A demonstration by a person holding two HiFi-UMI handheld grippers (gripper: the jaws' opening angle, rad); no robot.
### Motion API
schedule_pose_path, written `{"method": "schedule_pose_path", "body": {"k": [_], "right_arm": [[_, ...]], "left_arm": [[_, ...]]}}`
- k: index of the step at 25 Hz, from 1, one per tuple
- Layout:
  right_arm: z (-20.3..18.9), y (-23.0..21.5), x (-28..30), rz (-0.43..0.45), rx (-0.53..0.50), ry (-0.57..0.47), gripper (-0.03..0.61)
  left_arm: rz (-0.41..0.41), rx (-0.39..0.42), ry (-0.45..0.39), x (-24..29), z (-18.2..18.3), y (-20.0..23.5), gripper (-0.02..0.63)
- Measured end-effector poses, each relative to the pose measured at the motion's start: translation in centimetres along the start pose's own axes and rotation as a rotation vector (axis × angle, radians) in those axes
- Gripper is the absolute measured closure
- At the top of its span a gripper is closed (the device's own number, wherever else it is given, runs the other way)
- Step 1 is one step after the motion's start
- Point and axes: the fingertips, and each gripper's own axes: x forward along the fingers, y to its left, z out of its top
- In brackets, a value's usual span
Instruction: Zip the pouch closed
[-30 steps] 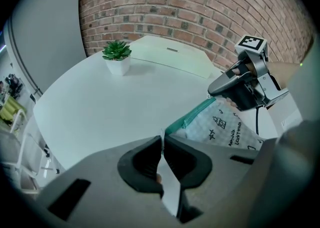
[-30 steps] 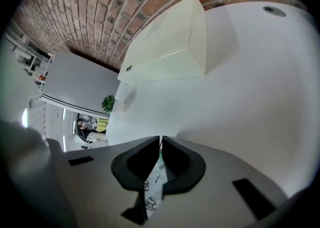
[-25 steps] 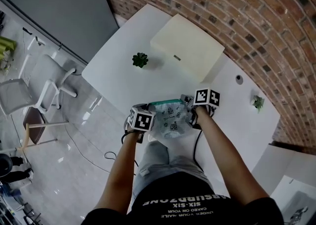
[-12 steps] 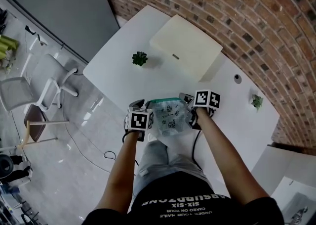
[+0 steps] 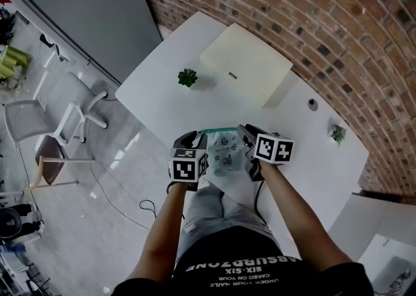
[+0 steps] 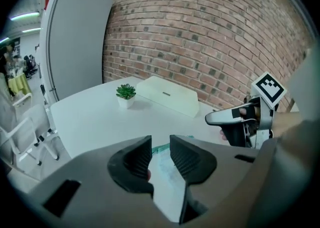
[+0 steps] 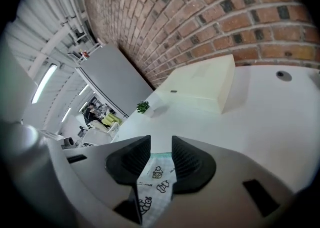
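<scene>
Pouch lies free at the table's near edge; left gripper jaws opening, right gripper spread, nothing pinched. Risk: any nudge could slide it off the table

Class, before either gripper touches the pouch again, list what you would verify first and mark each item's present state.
1. Pouch lying on the table: ok.
2. Left gripper free of the pouch: ok; jaws opening, nothing pinched between them.
3. Right gripper free of the pouch: ok; jaws apart, pouch below them.
4. Zip closed along its full length: cannot tell.
5. Potted plant and box well away from the pouch: ok.
</scene>
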Motion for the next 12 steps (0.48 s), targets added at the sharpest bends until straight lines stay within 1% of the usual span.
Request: {"method": "schedule_pose_path", "body": {"k": [4, 7, 12], "right_arm": [[-0.1, 2.4, -1.8, -0.006, -0.126, -0.048, 0.479], [-0.4, 3.9, -3.3, -0.023, -0.222, -0.086, 0.527], [-1.4, 6.0, -5.8, -0.048, -0.362, -0.108, 0.567]], "left_arm": [[-0.012, 0.007, -0.053, -1.7, 0.8, -1.5, 0.512], [-0.016, 0.014, -0.087, -3.0, 1.5, -2.7, 0.512], [-0.016, 0.016, -0.129, -5.3, 1.9, -4.7, 0.525]]}}
